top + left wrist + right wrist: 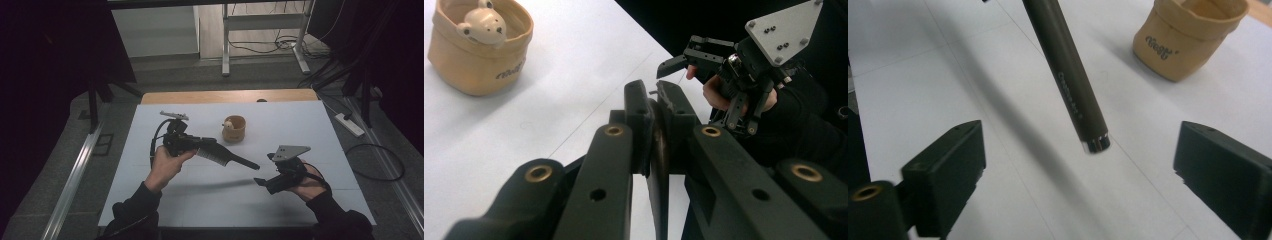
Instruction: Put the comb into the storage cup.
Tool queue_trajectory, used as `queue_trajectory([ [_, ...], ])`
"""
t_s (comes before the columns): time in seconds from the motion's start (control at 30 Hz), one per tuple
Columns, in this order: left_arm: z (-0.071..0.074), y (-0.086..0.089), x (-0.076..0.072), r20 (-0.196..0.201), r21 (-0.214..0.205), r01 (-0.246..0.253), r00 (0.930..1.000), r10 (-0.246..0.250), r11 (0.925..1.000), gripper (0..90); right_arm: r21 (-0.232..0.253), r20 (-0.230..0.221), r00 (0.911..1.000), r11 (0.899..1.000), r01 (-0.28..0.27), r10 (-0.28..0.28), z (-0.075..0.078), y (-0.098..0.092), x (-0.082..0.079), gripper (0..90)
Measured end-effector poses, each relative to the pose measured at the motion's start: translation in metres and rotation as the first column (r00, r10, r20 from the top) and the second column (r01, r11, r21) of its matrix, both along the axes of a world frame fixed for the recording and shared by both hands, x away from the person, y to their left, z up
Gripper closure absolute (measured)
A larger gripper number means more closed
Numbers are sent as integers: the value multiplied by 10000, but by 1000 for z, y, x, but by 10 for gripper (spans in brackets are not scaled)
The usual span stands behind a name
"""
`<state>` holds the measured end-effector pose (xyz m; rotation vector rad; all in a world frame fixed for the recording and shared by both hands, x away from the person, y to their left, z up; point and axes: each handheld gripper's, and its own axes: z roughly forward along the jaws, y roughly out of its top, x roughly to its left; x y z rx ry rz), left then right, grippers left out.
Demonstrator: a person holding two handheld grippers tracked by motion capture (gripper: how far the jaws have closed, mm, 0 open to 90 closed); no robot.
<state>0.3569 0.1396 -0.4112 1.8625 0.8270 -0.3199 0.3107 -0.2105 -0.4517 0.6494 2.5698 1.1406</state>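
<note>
white table (150,200), grey floor (60,165), dark curtains (45,50)

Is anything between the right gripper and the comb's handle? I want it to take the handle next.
Nothing visible does. The comb, clamped in the left gripper, points its handle tip at the open right gripper, with bare table beneath.

The comb (227,156) is seen as dark matt plastic, its handle tipped with a shiny metal cap. The worktop (300,125) is covered by a smooth, matt white sheet, with bare wood shown at its far edge. The tan cup (234,129) looks like creased paper, and a glossy cream figure (482,24) is held in it.
</note>
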Motion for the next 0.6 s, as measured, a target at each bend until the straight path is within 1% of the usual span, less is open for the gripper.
queue_trajectory([
  [0.1, 2, 2, 1, 33, -12, -54, 10000, 54, 10000, 832, -25, -142, 9997, 9998, 214, -214, -1, -2, 1, 28],
  [0.33, 5, 7, 4, 94, 14, -193, 9998, 193, 9998, 831, -33, -294, 9982, 9987, 515, -516, -1, -7, 2, 8],
  [0.47, 7, 12, 6, 156, 38, -312, 9994, 312, 9995, 832, -33, -432, 9974, 9984, 570, -570, -1, -11, 3, 3],
  [0.6, 9, 18, 9, 165, -6, -494, 9986, 494, 9988, 831, -89, -706, 9952, 9977, 679, -684, -2, -17, 3, 0],
])
